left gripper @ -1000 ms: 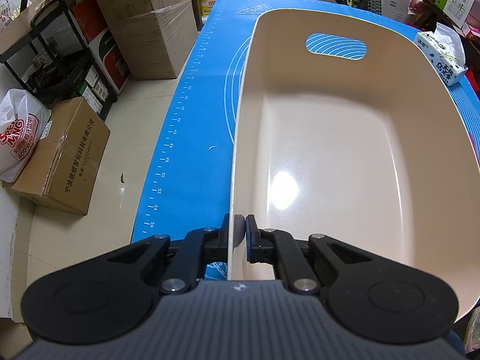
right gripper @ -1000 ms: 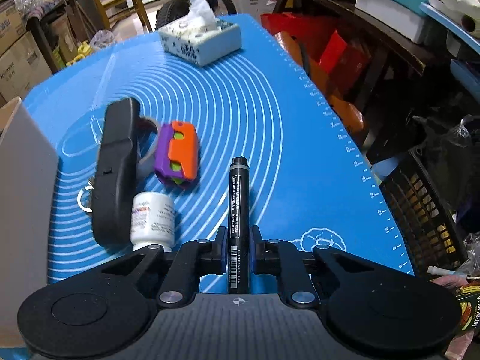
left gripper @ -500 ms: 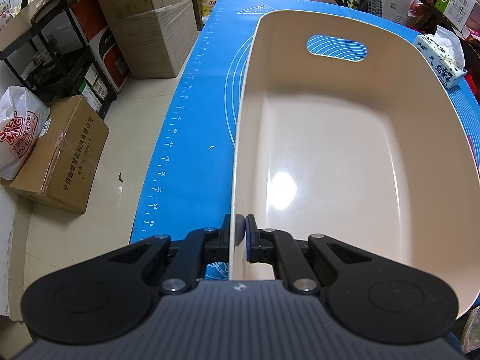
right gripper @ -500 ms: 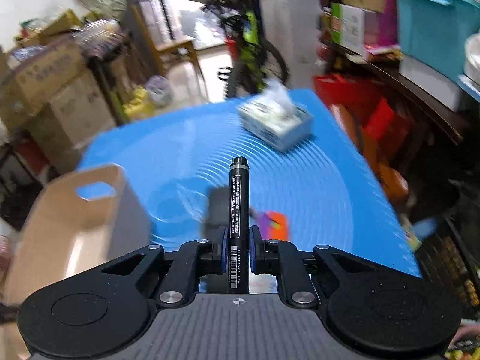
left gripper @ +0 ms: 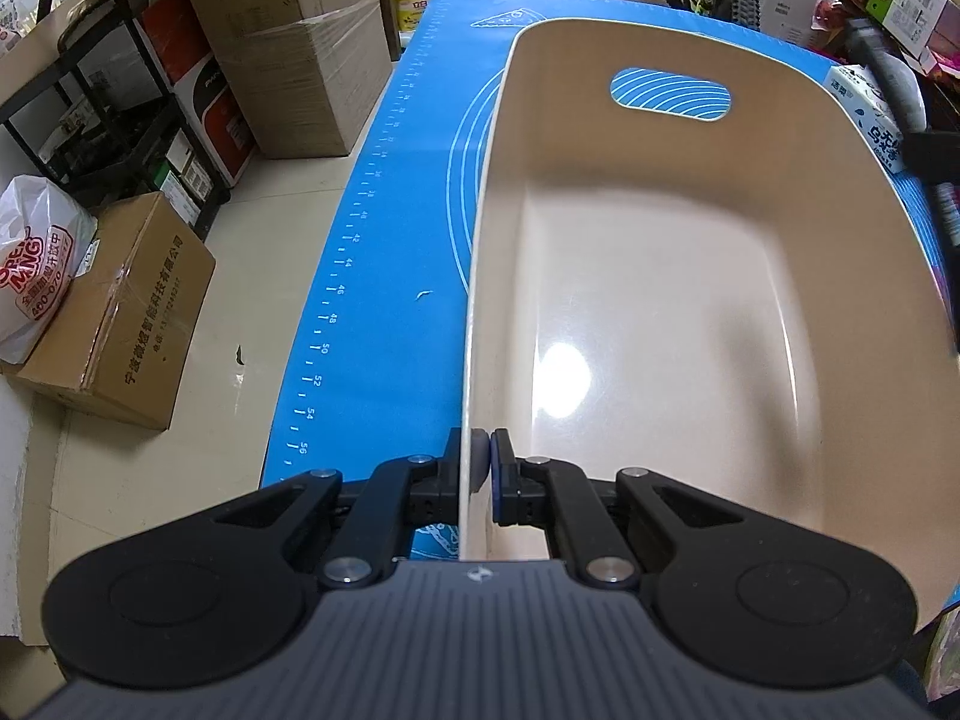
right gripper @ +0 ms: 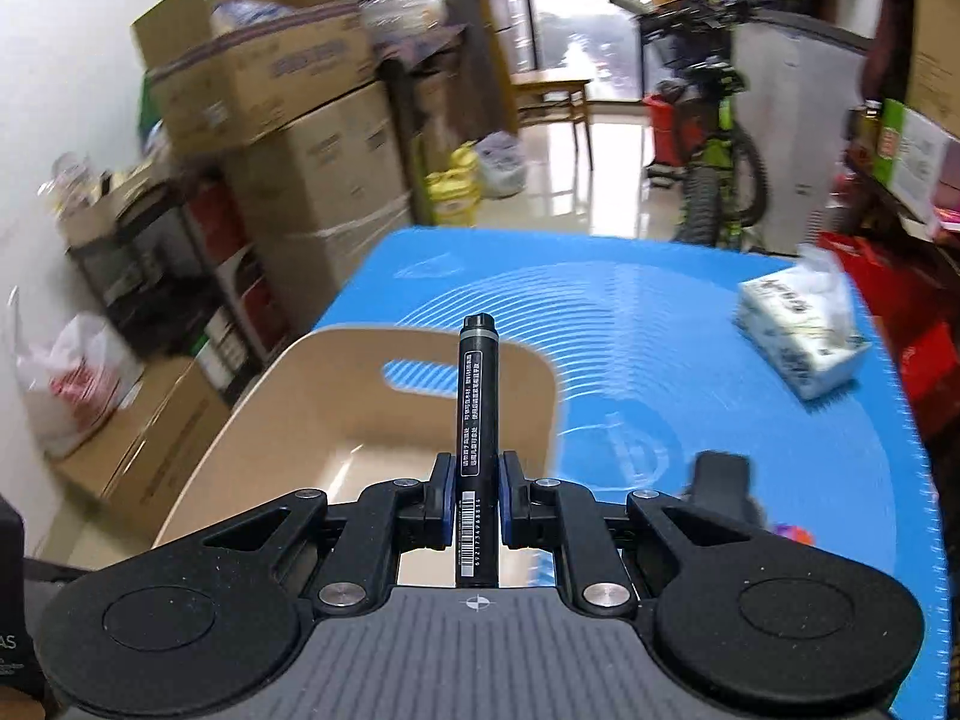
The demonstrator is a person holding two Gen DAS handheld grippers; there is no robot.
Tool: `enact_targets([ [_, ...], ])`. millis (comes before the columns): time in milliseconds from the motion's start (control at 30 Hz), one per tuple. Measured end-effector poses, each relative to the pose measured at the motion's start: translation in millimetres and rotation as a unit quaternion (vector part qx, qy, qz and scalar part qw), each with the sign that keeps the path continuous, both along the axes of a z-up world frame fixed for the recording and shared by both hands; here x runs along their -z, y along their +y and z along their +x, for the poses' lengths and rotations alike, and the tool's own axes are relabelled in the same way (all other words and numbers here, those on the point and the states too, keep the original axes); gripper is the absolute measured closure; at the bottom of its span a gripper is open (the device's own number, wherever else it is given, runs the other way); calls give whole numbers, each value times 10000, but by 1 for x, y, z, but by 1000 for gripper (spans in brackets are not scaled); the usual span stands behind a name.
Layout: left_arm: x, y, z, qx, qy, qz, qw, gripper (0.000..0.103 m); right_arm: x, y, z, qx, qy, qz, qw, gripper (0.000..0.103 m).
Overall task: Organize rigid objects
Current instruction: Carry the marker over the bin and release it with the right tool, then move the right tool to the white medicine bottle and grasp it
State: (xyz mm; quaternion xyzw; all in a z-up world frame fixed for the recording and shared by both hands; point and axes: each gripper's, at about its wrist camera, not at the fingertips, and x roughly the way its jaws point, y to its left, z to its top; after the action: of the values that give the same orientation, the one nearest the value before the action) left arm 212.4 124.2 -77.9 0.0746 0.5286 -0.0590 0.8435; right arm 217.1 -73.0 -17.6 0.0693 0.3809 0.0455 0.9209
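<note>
A beige plastic bin (left gripper: 660, 276) with a cut-out handle stands on the blue mat (left gripper: 384, 252); nothing lies inside it. My left gripper (left gripper: 478, 468) is shut on the bin's near left wall, one pad on each side. In the right wrist view my right gripper (right gripper: 477, 492) is shut on a black marker (right gripper: 478, 408) that points forward above the bin (right gripper: 336, 414). The right gripper with the marker shows blurred at the right edge of the left wrist view, beside the bin. A black object (right gripper: 720, 480) and an orange-purple toy (right gripper: 792, 534) lie on the mat to the right.
A tissue pack (right gripper: 798, 342) sits at the mat's far right. Cardboard boxes (left gripper: 282, 48), a black shelf (left gripper: 90, 138) and a white bag (left gripper: 36, 264) stand on the floor to the left. A bicycle (right gripper: 720, 168) is beyond the table's far end.
The right gripper rose and swung left with the marker, from over the loose objects to above the bin. The left gripper kept its grip on the bin wall.
</note>
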Motion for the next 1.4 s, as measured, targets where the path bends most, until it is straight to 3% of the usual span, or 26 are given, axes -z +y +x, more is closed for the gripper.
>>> enact_targets([
  [267,0,0,1,-49,37,-2,10000,94,42,43,8,-396,748,34,9964,79],
  [500,0,0,0,-42,33,-13,10000,95,78,60,5,-631,1412,-327,9874,79],
  [600,0,0,0,-45,34,-9,10000,95,82,70,-1,-831,1435,-579,9844,79],
  [667,1,0,0,-42,36,-12,10000,94,83,71,-3,-855,1518,-478,9836,78],
  [800,0,0,0,-27,44,-3,10000,94,78,65,-5,-893,1436,-288,9852,58],
  [933,0,0,-1,-33,40,4,10000,94,58,57,-11,-954,1015,-142,9902,41],
  [1200,-1,0,0,-40,47,-1,10000,94,16,15,-14,-596,530,125,9967,23],
  [1400,-1,1,0,-65,50,-17,10000,94,12,-38,-16,-106,363,220,9990,13],
])
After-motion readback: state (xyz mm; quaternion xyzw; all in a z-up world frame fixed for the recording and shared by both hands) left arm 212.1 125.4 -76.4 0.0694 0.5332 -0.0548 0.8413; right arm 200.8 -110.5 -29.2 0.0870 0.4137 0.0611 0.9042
